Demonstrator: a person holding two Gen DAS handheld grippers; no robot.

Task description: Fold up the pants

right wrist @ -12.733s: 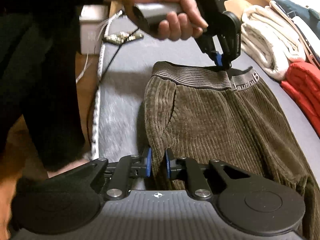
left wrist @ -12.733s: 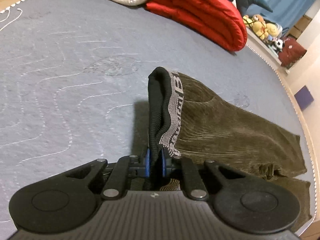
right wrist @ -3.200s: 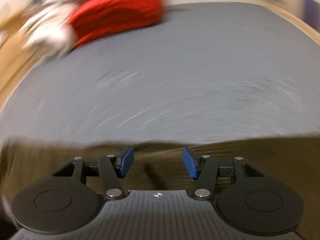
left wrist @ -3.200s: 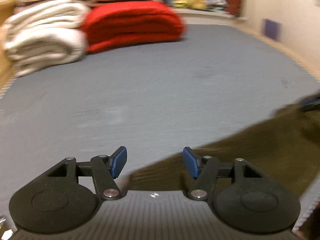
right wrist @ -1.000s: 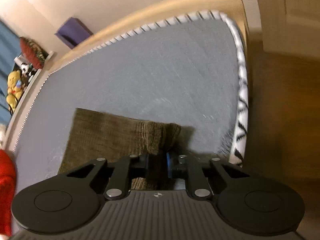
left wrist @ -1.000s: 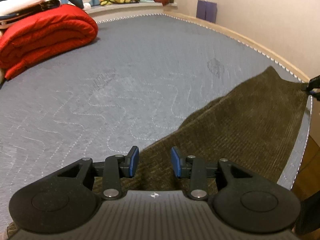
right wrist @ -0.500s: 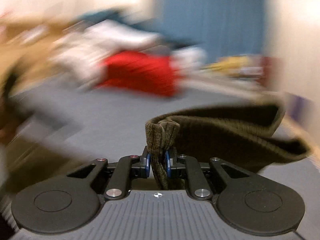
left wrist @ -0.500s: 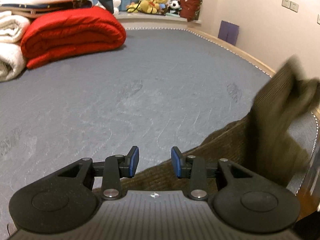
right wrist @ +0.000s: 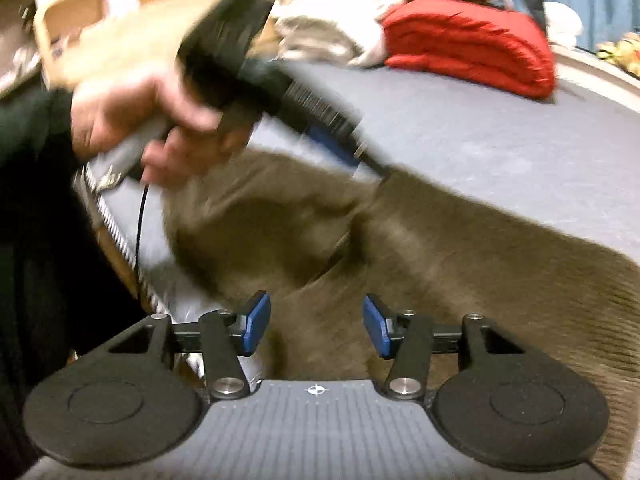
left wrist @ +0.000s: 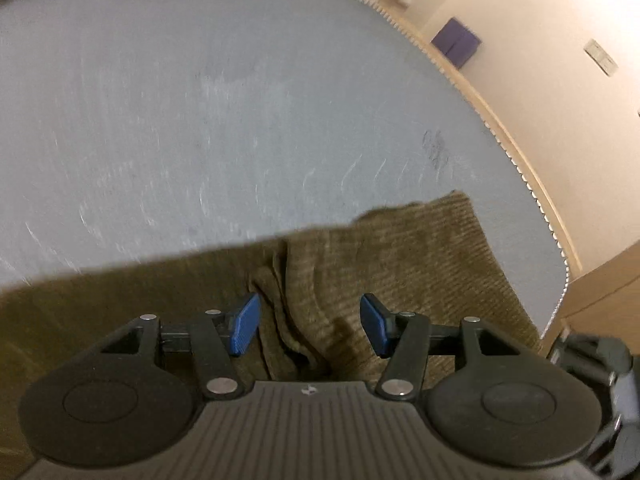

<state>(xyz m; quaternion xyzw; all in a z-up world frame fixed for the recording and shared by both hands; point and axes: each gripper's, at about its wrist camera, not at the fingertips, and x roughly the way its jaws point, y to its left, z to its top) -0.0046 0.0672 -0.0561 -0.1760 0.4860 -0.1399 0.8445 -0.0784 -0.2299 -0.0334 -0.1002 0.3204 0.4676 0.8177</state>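
The olive-brown corduroy pants (left wrist: 400,264) lie on the grey mattress (left wrist: 240,100), folded over with the leg end laid back on top. My left gripper (left wrist: 310,330) is open just above the folded cloth, holding nothing. My right gripper (right wrist: 316,328) is open over the pants (right wrist: 460,248), empty. In the right wrist view the left gripper (right wrist: 344,148), blurred and held in a hand, hovers over the far part of the pants.
A red folded blanket (right wrist: 472,44) and white bedding (right wrist: 332,20) lie at the far end of the mattress. The mattress edge (left wrist: 556,240) with white piping runs along the right, by the wall. A cable (right wrist: 140,220) hangs at the left edge.
The right gripper carried the leg end over and let it go; its jaws are now open. The left gripper's jaws opened wider and it tilted down over the folded cloth.
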